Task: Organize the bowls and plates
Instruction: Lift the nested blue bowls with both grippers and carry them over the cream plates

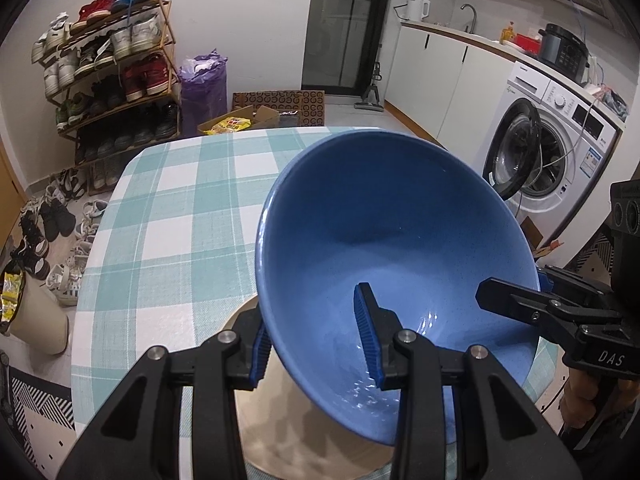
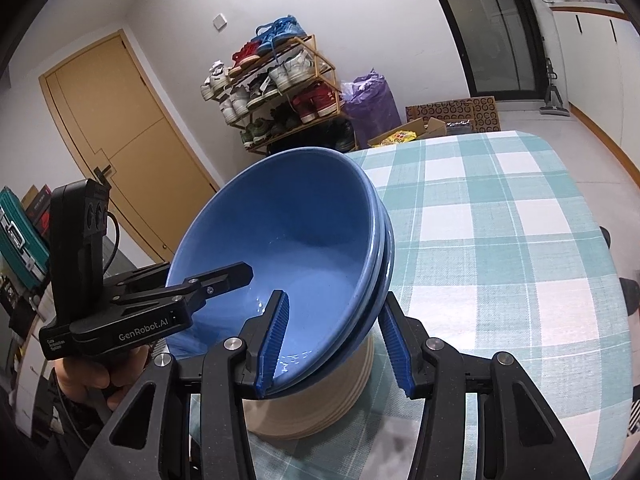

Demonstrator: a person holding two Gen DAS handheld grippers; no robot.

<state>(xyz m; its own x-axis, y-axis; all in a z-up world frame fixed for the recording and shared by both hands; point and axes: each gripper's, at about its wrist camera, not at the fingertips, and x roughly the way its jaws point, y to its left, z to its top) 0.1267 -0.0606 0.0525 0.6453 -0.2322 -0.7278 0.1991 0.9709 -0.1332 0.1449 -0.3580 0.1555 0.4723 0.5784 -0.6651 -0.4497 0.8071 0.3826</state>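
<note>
Blue glazed ware: stack of nested blue bowls, three rims visible from the right wrist view, tilted, sitting on the cream plate stack.
Bowl interior: glossy, light glints near the bottom.
Cream plate stack: directly beneath the bowls, on the checked tablecloth, at the near edge of the table.
Tablecloth: teal-and-white check, stretching away beyond the bowls.
Left gripper: straddles the near-left rim of the bowls, one blue pad inside, one outside against the wall; whether it clamps or only brackets the rim, I cannot tell.
Right gripper: straddles the near-right rim of the bowls, inner pad inside the top bowl; the outer pad stands just clear of the wall, so the jaws look parted.
Shoe rack: well beyond the bowls, against the far wall, loaded with shoes.
Washing machine: right of the bowls, door ajar.
Wooden door: left of the bowls.
</note>
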